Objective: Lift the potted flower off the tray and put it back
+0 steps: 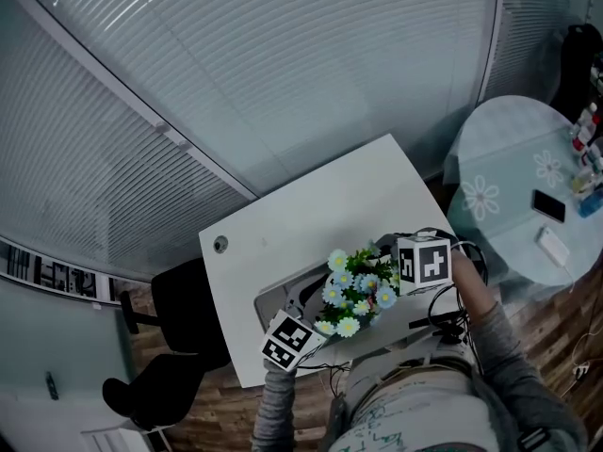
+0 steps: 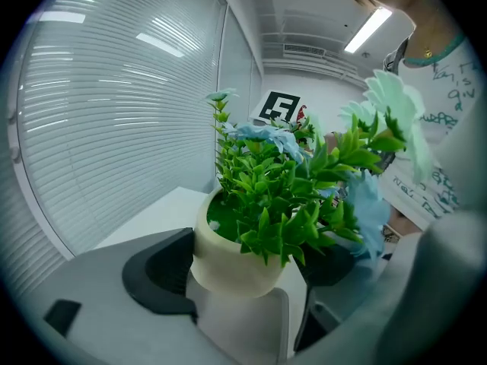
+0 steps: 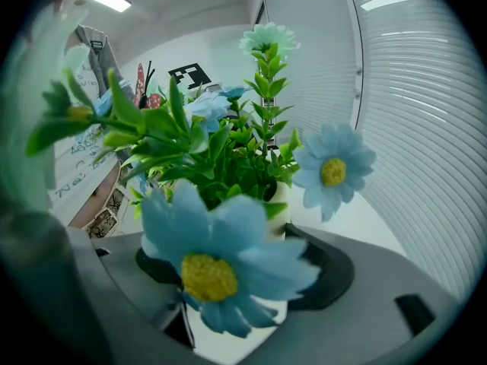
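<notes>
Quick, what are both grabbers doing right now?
Left gripper: closed on the potted flower.
Right gripper: closed on the potted flower too.

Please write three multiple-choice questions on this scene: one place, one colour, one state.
1. Where is the potted flower?
A) on the round table
B) between the left claw and the right claw
C) on the black chair
2. What colour is the pot?
A) cream
B) red
C) black
3. The left claw's jaws are:
A) empty
B) on a phone
C) on the pot
Answers: 1B, the head view shows a claw on each side; 2A, the left gripper view shows it cream; 3C, the pot fills the gap between them.
</notes>
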`<state>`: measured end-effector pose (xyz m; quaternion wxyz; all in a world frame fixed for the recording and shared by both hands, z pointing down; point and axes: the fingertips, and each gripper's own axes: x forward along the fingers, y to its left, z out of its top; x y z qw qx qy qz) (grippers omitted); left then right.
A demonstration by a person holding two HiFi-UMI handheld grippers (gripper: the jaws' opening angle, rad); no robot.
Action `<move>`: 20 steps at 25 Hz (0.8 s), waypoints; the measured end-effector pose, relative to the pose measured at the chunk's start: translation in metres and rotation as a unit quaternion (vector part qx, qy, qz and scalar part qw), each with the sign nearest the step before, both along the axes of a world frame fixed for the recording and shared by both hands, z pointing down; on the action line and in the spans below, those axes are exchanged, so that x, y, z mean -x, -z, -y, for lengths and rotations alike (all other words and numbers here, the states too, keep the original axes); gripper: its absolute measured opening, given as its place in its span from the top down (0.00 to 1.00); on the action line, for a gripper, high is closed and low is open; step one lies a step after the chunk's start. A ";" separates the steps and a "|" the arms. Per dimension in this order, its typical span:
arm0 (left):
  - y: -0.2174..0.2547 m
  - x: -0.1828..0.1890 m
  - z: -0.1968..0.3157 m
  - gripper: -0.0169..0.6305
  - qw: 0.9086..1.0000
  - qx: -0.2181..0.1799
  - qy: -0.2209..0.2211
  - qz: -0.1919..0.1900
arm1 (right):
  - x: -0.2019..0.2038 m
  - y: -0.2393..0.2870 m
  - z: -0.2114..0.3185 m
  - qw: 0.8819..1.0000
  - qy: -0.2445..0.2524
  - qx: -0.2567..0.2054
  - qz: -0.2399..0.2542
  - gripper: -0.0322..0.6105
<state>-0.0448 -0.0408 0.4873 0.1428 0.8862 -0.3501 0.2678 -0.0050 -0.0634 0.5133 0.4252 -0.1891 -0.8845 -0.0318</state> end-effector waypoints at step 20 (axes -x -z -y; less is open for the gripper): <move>-0.013 0.099 -0.046 0.33 1.000 0.013 -0.004 -0.006 | 0.101 -0.012 -0.047 1.000 -0.002 0.008 -0.006 0.40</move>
